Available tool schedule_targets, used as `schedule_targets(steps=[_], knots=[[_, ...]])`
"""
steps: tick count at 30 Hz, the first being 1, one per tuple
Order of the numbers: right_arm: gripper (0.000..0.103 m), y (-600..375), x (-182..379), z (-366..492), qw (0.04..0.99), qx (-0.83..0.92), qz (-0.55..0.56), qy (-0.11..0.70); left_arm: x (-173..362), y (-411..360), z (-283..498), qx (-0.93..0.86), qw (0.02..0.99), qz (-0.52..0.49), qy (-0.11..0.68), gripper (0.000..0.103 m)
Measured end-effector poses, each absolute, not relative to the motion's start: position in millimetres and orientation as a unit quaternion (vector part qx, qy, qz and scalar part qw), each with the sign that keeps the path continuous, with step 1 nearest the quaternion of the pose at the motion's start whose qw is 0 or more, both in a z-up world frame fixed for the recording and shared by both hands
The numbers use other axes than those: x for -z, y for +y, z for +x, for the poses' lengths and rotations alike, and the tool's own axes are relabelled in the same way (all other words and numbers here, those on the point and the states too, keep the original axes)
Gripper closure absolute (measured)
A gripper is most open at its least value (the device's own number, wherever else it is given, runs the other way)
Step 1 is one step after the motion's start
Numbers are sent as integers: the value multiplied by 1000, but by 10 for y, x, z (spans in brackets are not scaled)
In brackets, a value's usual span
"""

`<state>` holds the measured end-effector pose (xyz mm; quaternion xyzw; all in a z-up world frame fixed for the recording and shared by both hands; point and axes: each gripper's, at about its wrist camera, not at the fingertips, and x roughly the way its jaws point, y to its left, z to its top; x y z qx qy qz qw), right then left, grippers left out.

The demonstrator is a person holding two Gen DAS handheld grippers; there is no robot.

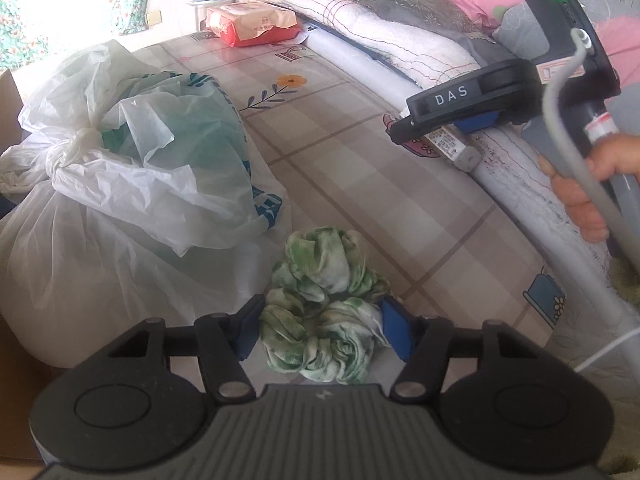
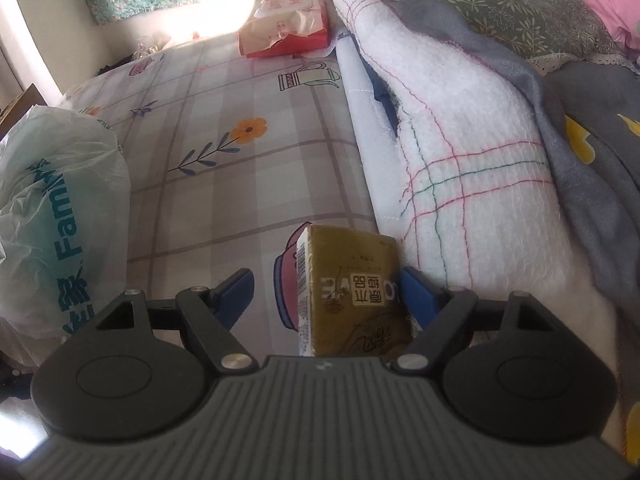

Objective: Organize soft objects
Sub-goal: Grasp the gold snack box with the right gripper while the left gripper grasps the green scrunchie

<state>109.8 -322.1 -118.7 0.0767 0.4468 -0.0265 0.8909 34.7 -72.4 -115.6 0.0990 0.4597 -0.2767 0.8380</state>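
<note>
A green-and-white tie-dye scrunchie (image 1: 325,307) lies on the checked sheet between the blue pads of my left gripper (image 1: 320,330); the jaws stand wide around it and the right pad touches its edge. My right gripper (image 2: 326,294) is open around a gold tissue pack (image 2: 352,296) that stands on the sheet; the right pad touches it, the left pad is well apart. In the left wrist view the right gripper (image 1: 404,130) shows at upper right with the pack (image 1: 448,142) under it.
White plastic bags (image 1: 132,184) are heaped on the left, also in the right wrist view (image 2: 52,216). A red-and-white wipes pack (image 1: 252,24) lies at the far end. A folded white blanket (image 2: 460,152) and grey quilt line the right side.
</note>
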Motion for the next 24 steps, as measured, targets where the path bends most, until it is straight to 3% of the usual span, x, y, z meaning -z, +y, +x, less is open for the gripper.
schedule_targets(steps=[13,16,17,20,24], knots=[[24,-3051,1096,890,894,5,77,442,1154,-709,315,271,845,96,451,45],[22,-3004,1256,902,883,13,70,464,1147,-676,318,270,846,93,451,57],[26,-2971,1257,884,885,17,58,461,1141,-657,319,271,845,89,453,60],[51,-2958,1200,810,892,18,62,447,1127,-613,309,273,844,76,455,70],[52,-3106,1170,665,887,12,120,445,1088,-587,262,274,847,73,449,79]])
